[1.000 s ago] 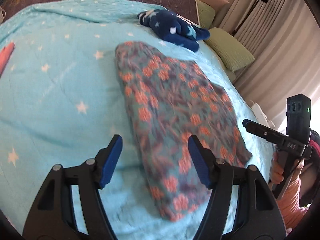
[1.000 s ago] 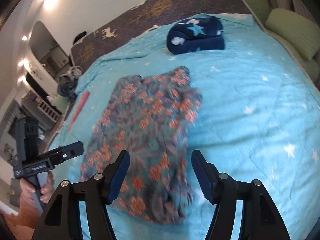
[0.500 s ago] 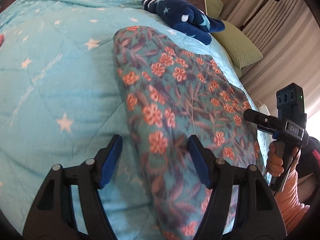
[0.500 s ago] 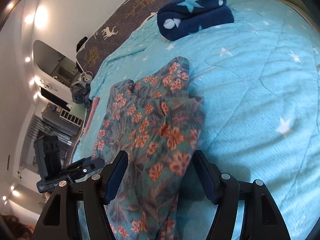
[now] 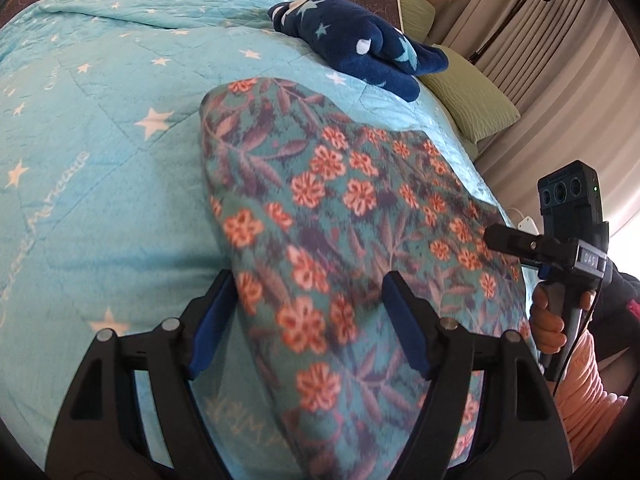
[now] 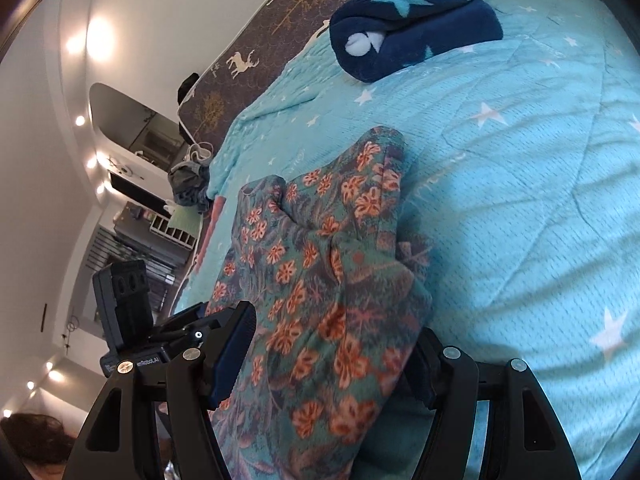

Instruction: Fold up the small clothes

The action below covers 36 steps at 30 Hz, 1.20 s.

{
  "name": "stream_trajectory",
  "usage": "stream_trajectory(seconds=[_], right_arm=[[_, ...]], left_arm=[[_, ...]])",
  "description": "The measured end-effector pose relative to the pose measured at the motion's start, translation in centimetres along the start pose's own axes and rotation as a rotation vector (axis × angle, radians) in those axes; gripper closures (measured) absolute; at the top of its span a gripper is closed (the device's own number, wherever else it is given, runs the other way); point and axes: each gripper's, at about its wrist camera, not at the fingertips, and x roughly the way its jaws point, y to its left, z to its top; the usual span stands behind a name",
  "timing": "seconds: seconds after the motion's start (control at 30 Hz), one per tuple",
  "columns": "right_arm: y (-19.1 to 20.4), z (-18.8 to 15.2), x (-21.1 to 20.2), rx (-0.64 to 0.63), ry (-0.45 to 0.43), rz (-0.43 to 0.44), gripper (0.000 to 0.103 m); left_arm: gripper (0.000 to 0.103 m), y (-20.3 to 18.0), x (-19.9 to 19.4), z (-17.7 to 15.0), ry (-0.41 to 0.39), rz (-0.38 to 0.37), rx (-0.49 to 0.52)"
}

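A: Where's the garment?

B: The floral garment [image 5: 344, 240] lies on the turquoise star blanket [image 5: 100, 168] that covers the bed, running from the near edge away toward the middle. It's teal with orange flowers and purple leaves, and it looks folded lengthwise, with a rounded far end.

A: And the left claw [image 5: 308, 320]?

B: Spread wide, its blue pads either side of the cloth's near part. The fabric sits between them, close to the left pad, but nothing is pinched.

A: The right claw [image 6: 332, 356]?

B: Wide apart as well, straddling the other near portion of the garment [image 6: 320, 292]. The cloth bunches up in a ridge between the fingers; the right finger is partly hidden behind it, so I can't tell if it touches. It isn't clamped on anything.

A: Anything else on the bed?

B: A navy fleece bundle [image 5: 360, 48] with pale stars, well beyond the garment near the far side. Green pillows [image 5: 472, 92] sit past the blanket's edge, by the curtains [image 5: 560, 80]. From the left wrist view you see the other handheld unit off to the right
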Motion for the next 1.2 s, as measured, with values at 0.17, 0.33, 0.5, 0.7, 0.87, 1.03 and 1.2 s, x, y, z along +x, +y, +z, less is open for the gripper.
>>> stream_trajectory(seconds=[0.17,0.33,0.5,0.7,0.87,1.03,1.2], right_arm=[[0.3,1.5,1.3,-0.033,0.020,-0.011,0.034],[0.6,2.8,2.7,-0.071,0.028,-0.034,0.044],[-0.1,2.6,2.7,-0.038,-0.001,-0.061,0.086],[3.6,1.8,0.7,-0.158,-0.087,-0.150,0.088],[6.4,0.9,-2.3,-0.213,-0.163,-0.172,0.089],[9.5,-0.4,-5.5,-0.280,-0.244,-0.210,0.089],[13.3,-1.8,-9.8,-0.357,-0.367,-0.237,0.089]], left_arm=[[0.029,0.2,1.1,1.2,-0.009,-0.001,0.037],[0.030,0.3,1.9,2.5,-0.017,-0.017,0.039],[0.078,1.3,1.5,2.8,-0.022,-0.038,0.000],[0.088,-0.9,-0.7,2.6,-0.104,0.023,0.065],[0.089,-3.5,-4.2,2.6,-0.205,0.059,0.145],[0.089,-5.8,-7.6,2.6,-0.284,0.059,0.199],[0.089,-8.4,-11.4,2.9,-0.373,0.048,0.250]])
